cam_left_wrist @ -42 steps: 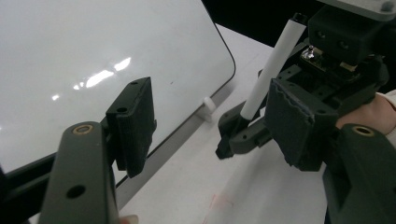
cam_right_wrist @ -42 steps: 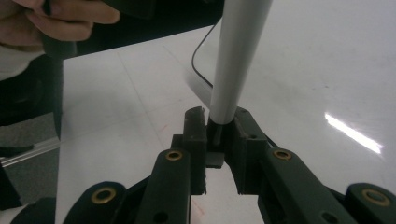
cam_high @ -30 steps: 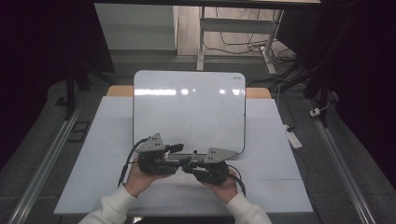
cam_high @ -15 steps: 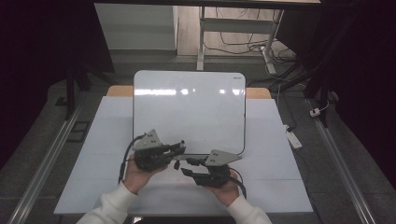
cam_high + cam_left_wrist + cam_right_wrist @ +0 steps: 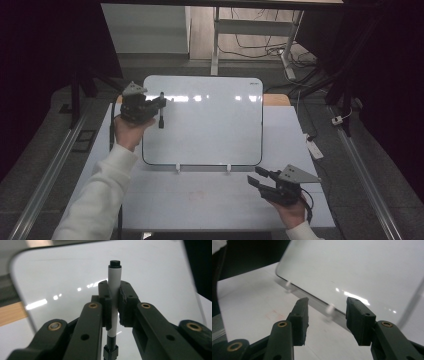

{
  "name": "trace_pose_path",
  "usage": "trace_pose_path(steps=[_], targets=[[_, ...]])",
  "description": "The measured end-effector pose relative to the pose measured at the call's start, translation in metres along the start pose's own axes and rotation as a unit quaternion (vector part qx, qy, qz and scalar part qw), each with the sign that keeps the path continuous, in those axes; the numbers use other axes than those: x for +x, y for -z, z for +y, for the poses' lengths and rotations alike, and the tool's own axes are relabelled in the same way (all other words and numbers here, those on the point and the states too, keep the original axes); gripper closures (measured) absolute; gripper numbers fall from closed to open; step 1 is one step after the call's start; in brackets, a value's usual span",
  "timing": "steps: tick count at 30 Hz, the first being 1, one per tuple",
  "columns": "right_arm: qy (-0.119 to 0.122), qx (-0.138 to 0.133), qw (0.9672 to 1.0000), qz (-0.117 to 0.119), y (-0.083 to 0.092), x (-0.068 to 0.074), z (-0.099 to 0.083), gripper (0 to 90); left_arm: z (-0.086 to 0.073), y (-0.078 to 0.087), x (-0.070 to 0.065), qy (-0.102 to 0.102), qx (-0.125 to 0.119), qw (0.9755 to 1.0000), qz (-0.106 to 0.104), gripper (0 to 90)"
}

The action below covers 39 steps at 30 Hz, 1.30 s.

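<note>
Left gripper view has the left gripper (image 5: 113,307) clenched across an upright marker (image 5: 114,287), tip-end toward the whiteboard (image 5: 155,272); right gripper (image 5: 260,181) hangs released.

A person wears a white long-sleeved top; the left sleeve (image 5: 100,195) is loose and creased, and a white cuff (image 5: 300,231) shows at the right wrist. Each hand carries a black two-jaw handheld gripper. The left gripper (image 5: 161,109) and the right gripper (image 5: 255,181) each bear a grey three-cornered plate on top and trail a thin black cable. Up close, the matte black jaw arms show round brass-coloured pivot pins and small screw holes, ending in blocky black pads (image 5: 302,315) with rough, worn edges.
</note>
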State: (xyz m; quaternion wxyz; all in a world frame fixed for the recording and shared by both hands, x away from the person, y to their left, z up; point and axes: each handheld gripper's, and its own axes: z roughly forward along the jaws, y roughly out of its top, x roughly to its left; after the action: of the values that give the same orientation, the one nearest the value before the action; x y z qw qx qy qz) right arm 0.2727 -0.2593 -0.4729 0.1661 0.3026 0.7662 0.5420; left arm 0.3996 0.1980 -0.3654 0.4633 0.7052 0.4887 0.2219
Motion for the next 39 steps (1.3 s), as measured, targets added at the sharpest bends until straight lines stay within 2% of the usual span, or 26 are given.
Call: trace_pose_path(steps=[3, 7, 11, 13, 17, 21, 30, 33, 37, 39], targets=[[-0.004, 0.002, 0.9998, -0.02, 0.01, -0.009, -0.006, 52.4, 0.01, -0.012, 0.014, 0.024, 0.01, 0.9995, 0.02, 80.8], [-0.01, -0.001, 0.9993, -0.036, 0.015, -0.016, -0.009, 52.2, 0.017, -0.029, 0.025, 0.038, 0.023, 0.998, 0.045, 80.8], [-0.011, -0.005, 0.9992, -0.039, 0.017, -0.019, -0.009, 52.2, 0.02, -0.038, 0.03, 0.044, 0.016, 0.9967, 0.066, 80.6], [-0.009, -0.004, 0.9991, -0.041, 0.017, -0.019, -0.009, 52.2, 0.019, -0.042, 0.033, 0.048, 0.007, 0.9965, 0.068, 80.6], [-0.009, -0.001, 0.9993, -0.037, 0.016, -0.019, -0.011, 52.1, 0.015, -0.049, 0.033, 0.032, -0.005, 0.9965, 0.076, 80.2], [-0.005, 0.001, 0.9994, -0.034, 0.014, -0.018, -0.012, 52.0, 0.013, -0.053, 0.03, 0.004, -0.013, 0.9965, 0.083, 79.9], [0.001, 0.006, 0.9996, -0.026, 0.011, -0.017, -0.014, 51.7, 0.007, -0.053, 0.037, -0.035, -0.029, 0.9965, 0.07, 78.0], [0.0, 0.008, 0.9997, -0.025, 0.01, -0.017, -0.015, 51.7, 0.005, -0.052, 0.039, -0.039, -0.032, 0.9965, 0.066, 74.9], [0.0, 0.008, 0.9996, -0.025, 0.01, -0.017, -0.015, 51.7, 0.005, -0.051, 0.04, -0.043, -0.035, 0.9962, 0.067, 76.2], [0.0, 0.008, 0.9997, -0.025, 0.01, -0.017, -0.015, 51.6, 0.005, -0.048, 0.04, -0.045, -0.039, 0.9961, 0.065, 70.9]])
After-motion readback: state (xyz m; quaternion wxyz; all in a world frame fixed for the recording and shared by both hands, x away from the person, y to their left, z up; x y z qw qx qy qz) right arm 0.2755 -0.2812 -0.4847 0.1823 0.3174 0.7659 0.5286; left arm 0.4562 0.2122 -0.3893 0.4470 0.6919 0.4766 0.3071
